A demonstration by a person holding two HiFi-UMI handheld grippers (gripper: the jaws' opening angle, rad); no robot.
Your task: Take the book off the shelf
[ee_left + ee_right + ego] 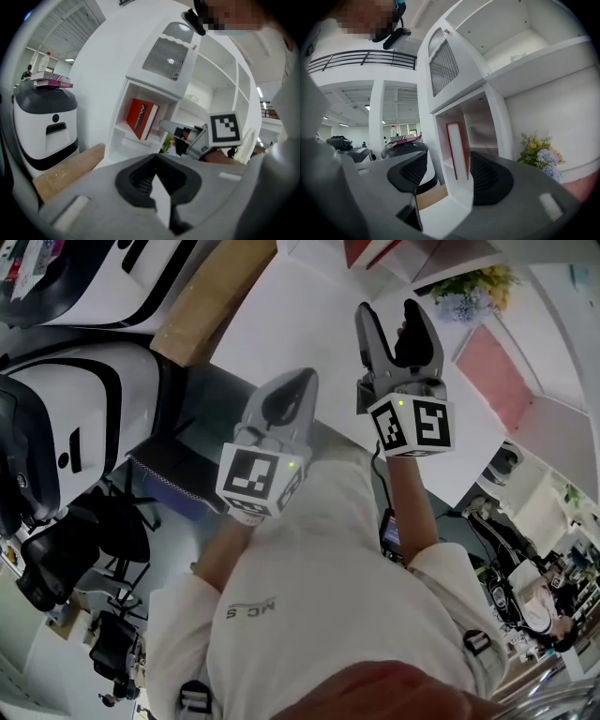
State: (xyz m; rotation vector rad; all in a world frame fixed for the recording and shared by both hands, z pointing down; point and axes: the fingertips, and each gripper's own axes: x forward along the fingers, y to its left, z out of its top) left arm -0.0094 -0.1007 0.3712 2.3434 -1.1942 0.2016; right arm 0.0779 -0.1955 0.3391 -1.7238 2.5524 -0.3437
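Observation:
A red book (142, 118) leans in a lower compartment of the white shelf unit (187, 93). In the right gripper view the book (457, 150) shows edge-on, white pages between red covers, still inside the shelf (501, 89). My right gripper (447, 176) is open and empty, and the book shows in the gap between its pads, some way ahead. It is raised ahead of me in the head view (389, 313) and appears in the left gripper view (171, 133) short of the shelf. My left gripper (302, 382) is held lower and further left, its fingers together and holding nothing (157, 183).
A white machine with black bands (44, 126) stands left of the shelf, a few books (51, 79) stacked on top. A brown board (65, 171) lies at its foot. Flowers (541, 152) stand right of the shelf, beside a pink panel (497, 367).

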